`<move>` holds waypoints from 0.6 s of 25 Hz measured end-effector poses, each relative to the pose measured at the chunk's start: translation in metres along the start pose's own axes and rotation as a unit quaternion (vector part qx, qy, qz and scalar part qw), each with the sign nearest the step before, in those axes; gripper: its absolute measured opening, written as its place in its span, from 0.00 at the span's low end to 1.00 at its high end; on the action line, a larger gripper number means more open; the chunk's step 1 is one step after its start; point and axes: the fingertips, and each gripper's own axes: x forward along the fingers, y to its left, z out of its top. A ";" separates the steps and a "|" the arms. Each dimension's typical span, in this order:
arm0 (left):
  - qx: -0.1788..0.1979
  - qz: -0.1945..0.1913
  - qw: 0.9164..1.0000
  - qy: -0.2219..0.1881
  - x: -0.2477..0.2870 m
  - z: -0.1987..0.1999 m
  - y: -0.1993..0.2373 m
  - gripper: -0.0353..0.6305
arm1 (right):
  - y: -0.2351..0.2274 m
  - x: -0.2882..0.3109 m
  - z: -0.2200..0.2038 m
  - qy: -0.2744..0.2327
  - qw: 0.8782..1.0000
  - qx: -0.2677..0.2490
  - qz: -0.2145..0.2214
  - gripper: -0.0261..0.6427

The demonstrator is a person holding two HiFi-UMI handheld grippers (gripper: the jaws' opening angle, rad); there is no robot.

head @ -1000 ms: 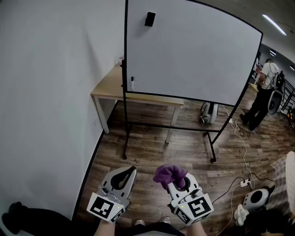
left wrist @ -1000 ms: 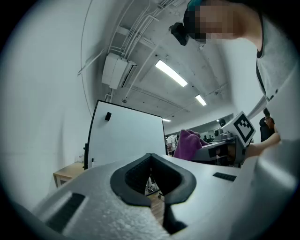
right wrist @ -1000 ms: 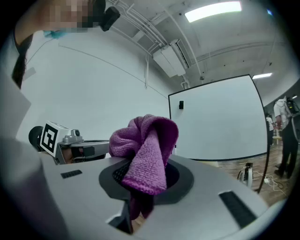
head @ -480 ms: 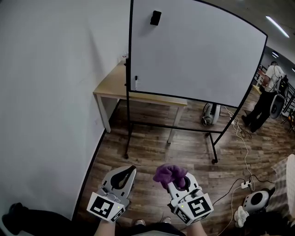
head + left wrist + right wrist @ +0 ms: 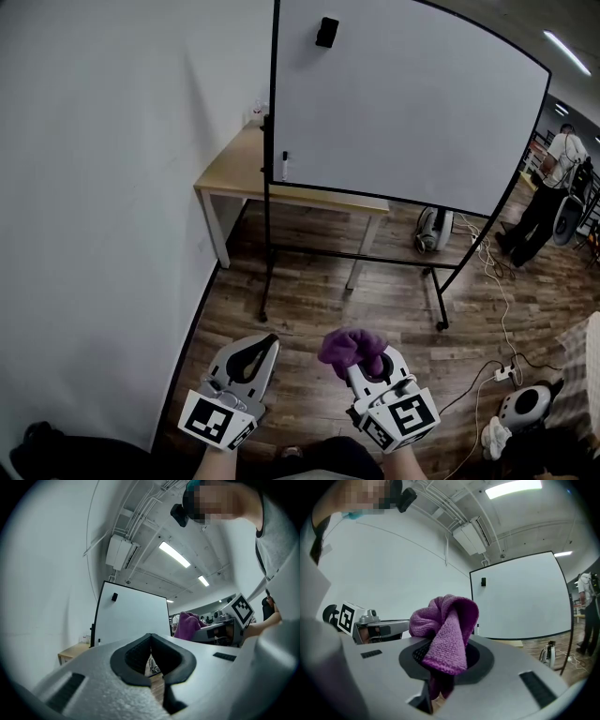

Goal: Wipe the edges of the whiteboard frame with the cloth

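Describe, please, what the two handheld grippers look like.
The left gripper and the right gripper match: light grey moulded bodies, tongs lined with black ribbed pads that curve round a hollow, and at the rear a white cube bearing black square markers. No cables show on either.

A wooden desk (image 5: pixel 234 173) stands against the white wall (image 5: pixel 112 187) on a wood-plank floor (image 5: pixel 314 305).

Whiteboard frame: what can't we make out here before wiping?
Whiteboard frame: the top-left corner is cut off by the head view's upper edge. Any dirt on it is too small to see in any view.
Black item on the board: too small to identify in any view.
Cloth: its lower end is buried between the jaws in the right gripper view.
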 end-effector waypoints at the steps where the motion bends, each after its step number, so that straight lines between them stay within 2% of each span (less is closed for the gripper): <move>1: 0.000 -0.001 1.000 0.001 0.001 -0.001 0.003 0.08 | -0.001 0.003 -0.001 0.000 1.000 0.002 -0.002 0.13; 8: -0.009 -0.002 1.000 0.010 0.027 -0.018 0.021 0.08 | -0.023 0.028 -0.011 0.008 1.000 0.009 -0.005 0.13; 15: 0.002 0.006 1.000 0.009 0.085 -0.025 0.040 0.08 | -0.075 0.062 -0.006 -0.005 1.000 0.011 0.006 0.13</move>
